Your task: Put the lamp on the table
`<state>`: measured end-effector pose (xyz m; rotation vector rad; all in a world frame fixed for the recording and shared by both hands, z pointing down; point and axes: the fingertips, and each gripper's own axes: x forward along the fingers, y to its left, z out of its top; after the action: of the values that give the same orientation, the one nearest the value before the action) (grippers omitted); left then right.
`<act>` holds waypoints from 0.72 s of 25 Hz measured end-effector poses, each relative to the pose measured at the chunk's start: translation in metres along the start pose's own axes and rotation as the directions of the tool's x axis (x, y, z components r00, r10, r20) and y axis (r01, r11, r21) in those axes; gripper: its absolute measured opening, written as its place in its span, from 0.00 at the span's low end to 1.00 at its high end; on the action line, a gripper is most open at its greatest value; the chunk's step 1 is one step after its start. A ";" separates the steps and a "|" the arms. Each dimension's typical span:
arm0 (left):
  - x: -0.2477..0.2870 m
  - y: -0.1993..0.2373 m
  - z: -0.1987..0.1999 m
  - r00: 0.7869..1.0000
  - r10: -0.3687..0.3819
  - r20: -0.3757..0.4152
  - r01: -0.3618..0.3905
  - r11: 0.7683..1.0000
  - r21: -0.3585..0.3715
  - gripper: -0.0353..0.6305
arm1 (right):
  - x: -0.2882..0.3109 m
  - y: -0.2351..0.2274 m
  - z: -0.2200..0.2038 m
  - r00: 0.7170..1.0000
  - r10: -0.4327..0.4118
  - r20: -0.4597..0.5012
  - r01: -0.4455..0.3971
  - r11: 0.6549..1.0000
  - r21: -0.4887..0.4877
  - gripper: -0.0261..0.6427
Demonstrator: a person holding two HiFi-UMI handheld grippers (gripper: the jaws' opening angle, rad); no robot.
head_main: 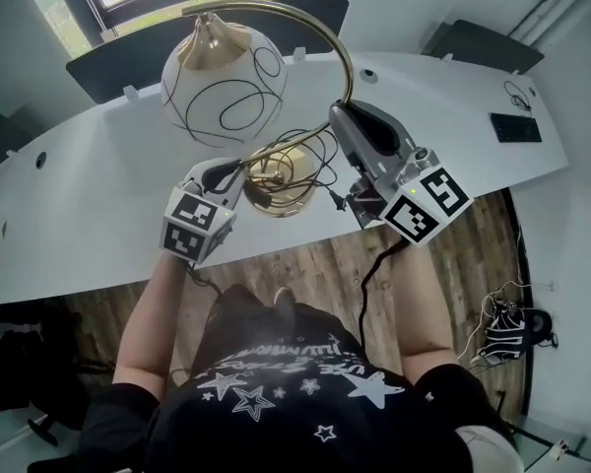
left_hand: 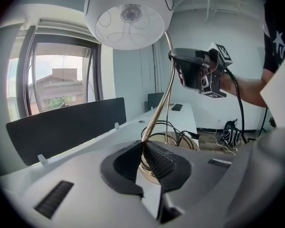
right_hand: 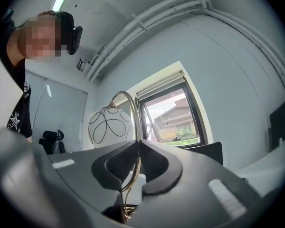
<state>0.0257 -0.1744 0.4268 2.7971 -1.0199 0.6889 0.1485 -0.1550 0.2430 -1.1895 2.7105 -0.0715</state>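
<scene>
The left gripper (head_main: 238,173) and right gripper (head_main: 341,118) both pinch the lamp (head_main: 224,87) by its stem (thin brass). Its base is over the table (head_main: 98,195) edge.

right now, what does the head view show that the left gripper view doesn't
Only the head view: the brass cap on top of the shade, the person's left forearm, and the marker cube on the left claw.
Only the left gripper view: the bulb inside the shade's open underside, and a building beyond the window.
Both: the lamp with its curved brass stem, the right claw clamped on that stem, and the white table.
</scene>
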 end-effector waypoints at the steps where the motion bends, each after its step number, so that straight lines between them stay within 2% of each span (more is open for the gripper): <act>1: 0.004 0.001 0.002 1.000 0.007 -0.001 -0.007 1.000 0.000 0.11 | 0.000 -0.006 -0.001 1.000 0.003 0.001 -0.003 1.000 0.005 0.08; 9: 0.083 0.037 0.024 1.000 -0.021 -0.014 0.021 1.000 0.006 0.11 | 0.028 -0.091 -0.009 0.999 -0.030 -0.015 0.030 0.999 0.017 0.08; 18: 0.091 0.033 0.025 0.999 -0.042 0.025 0.041 0.999 0.010 0.11 | 0.031 -0.093 -0.006 0.999 -0.030 -0.027 0.030 0.999 -0.019 0.08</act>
<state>0.0760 -0.2590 0.4424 2.8333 -0.9623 0.6562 0.1946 -0.2412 0.2555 -1.2438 2.7227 -0.0672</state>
